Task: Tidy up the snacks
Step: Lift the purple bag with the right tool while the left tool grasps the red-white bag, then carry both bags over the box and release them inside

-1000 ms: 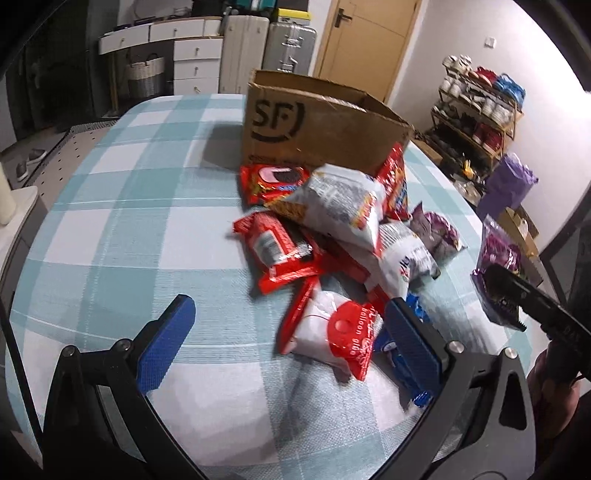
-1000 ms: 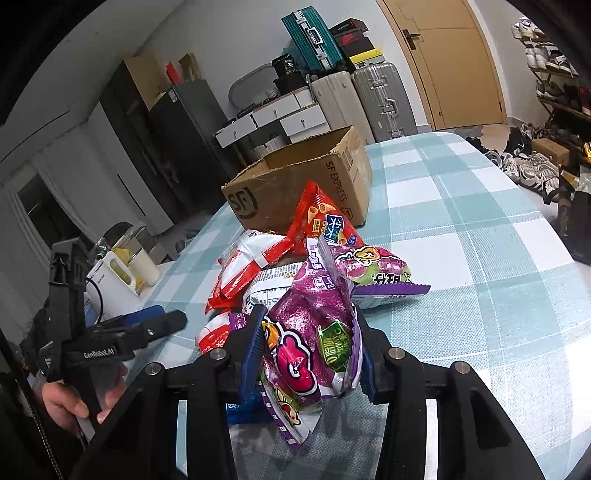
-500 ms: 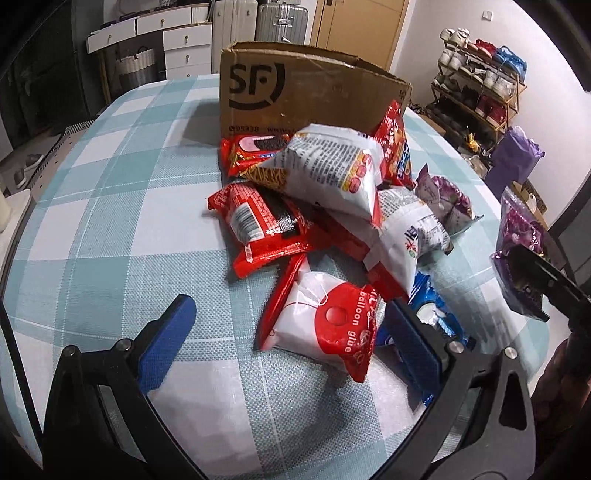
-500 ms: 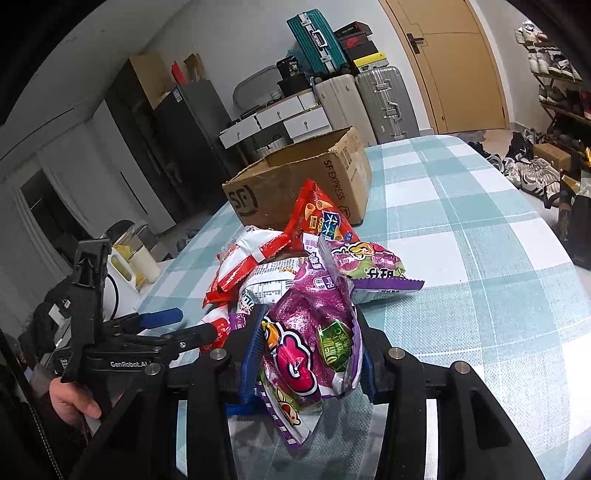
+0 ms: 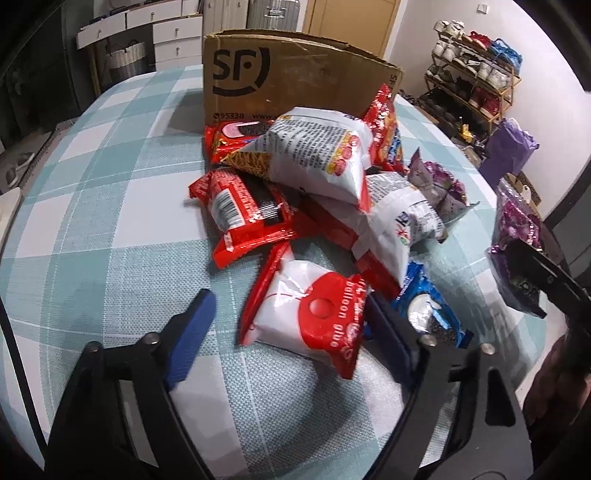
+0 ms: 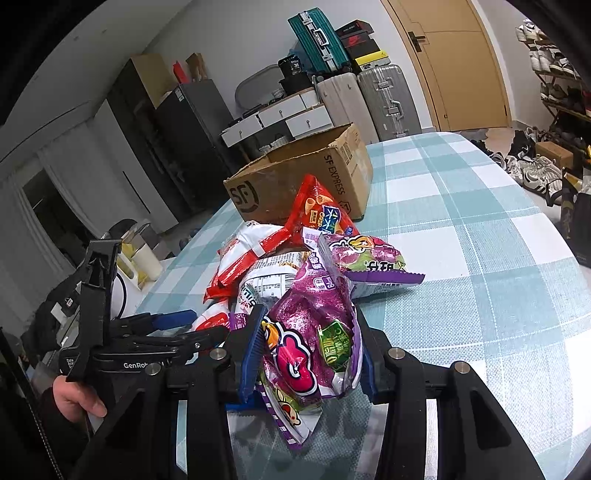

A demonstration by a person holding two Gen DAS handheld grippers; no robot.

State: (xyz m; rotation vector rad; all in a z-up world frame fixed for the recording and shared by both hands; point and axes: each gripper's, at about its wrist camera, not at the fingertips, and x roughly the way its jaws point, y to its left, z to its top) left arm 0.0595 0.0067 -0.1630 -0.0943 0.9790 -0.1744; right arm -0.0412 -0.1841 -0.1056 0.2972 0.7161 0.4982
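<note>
Closing left gripper (image 5: 291, 328) on a puffy, glossy red-and-white pouch (image 5: 314, 325) between its blue pads; left pad not yet touching. Clamping right gripper (image 6: 308, 350) on a crinkly purple foil bag (image 6: 314, 332), cardboard box (image 6: 306, 177) beyond the fingertips.

Door: tan wooden door (image 6: 458, 62), closed.
Storage: white drawers (image 5: 162, 33), suitcases (image 6: 369, 99), dark cabinet (image 6: 184, 136).
Right wall: shoe rack (image 5: 476, 74).
</note>
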